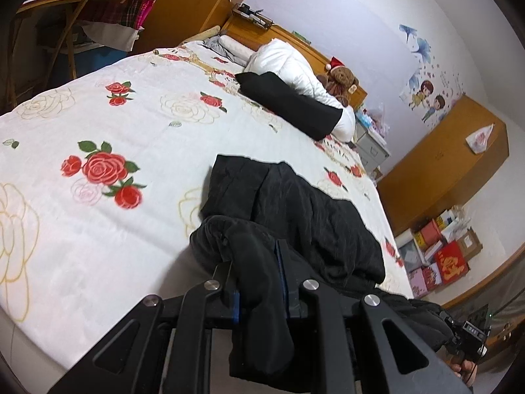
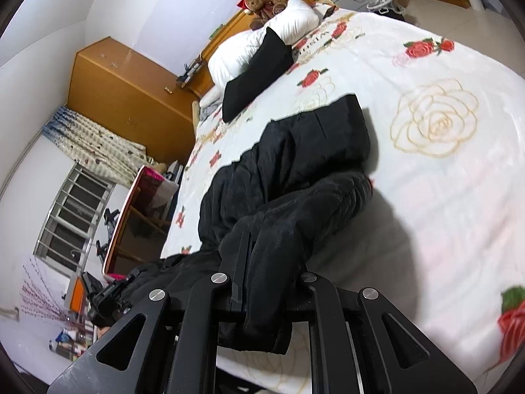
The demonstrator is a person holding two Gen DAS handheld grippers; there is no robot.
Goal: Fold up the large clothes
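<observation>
— Where's the garment from where you sit?

— The black jacket (image 1: pixel 295 216) lies on the floral bedspread (image 1: pixel 108 124), straight ahead of both tools. My left gripper (image 1: pixel 256 272) is clamped on a bunched fold of its near edge, and my right gripper (image 2: pixel 269 272) is clamped on another fold of that same edge; cloth hangs down between the fingers in each wrist view.

— Which way does it run?

— Its long axis runs away from me, from the foot of the bed toward the headboard (image 1: pixel 295 37). The far end lies flat on the bedspread; the near end is raised in my grips, at or just over the bed's edge.

— Which hand is nearer the work?

— I can't separate them; both hold the same hem line, side by side. From the left view I see the right tool off to the lower right, near the same bundle.

— So the next move?

— I judge it turns on carrying the near edge forward along that axis, both hands together, to lay it over the far end. Another black item (image 2: pixel 256 78) rests against the white duvet (image 2: pixel 242 49) beyond, well apart, so I'd stop short of it.
</observation>
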